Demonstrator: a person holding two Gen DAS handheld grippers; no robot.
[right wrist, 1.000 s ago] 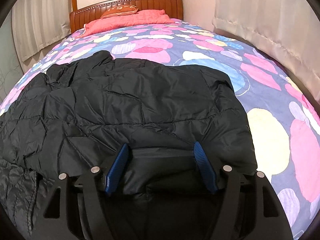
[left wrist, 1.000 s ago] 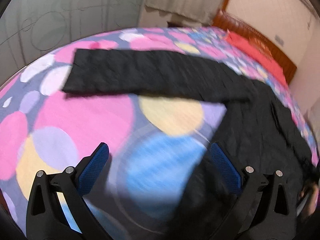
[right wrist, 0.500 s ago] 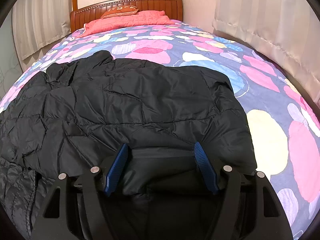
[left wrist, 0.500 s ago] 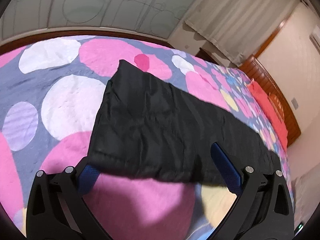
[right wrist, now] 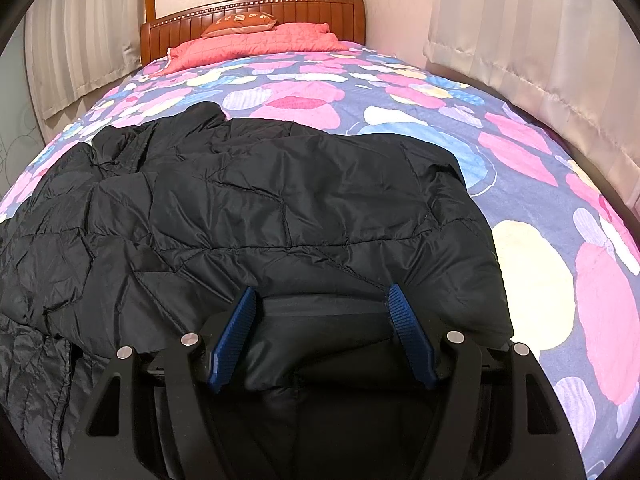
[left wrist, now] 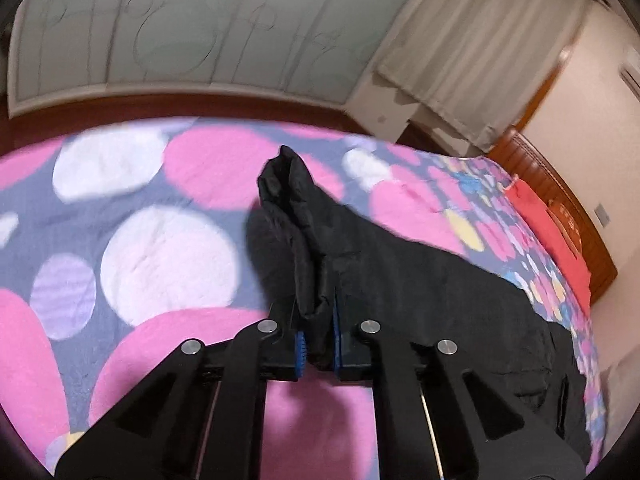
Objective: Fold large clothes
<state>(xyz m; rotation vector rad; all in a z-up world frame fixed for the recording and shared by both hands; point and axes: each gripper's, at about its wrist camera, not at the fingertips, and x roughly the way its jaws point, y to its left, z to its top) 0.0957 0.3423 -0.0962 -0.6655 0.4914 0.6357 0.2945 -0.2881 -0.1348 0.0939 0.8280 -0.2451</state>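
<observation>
our left gripper (left wrist: 318, 346) has just snapped closed and its ribbed blue pads (left wrist: 299, 347) now pinch the bunched end of the sleeve (left wrist: 294, 216), whose cuff stands up past the jaws in soft, puffy folds. the sleeve runs back to the right into the rest of the black jacket (left wrist: 440, 300), which lies on the bedspread (left wrist: 160, 248), a fuzzy cloth of grey-blue printed with big pink, white and lilac rounds. our right gripper (right wrist: 322, 334) stands half spread, its grooved blue pads (right wrist: 234, 336) either side of a smooth dark fold at the jacket's near edge; we cannot tell if they press on it. beyond it the jacket (right wrist: 280, 208) spreads wide and flat over the near half of the bed, shiny quilted fabric with stitched seams and many creases, its collar rumpled at the far left. further off lie a coral quilted pillow (right wrist: 260, 42) and an orange cushion (right wrist: 240, 22) against the ribbed wooden headboard (right wrist: 256, 4). pale pleated curtains (right wrist: 520, 40) hang along both sides.
</observation>
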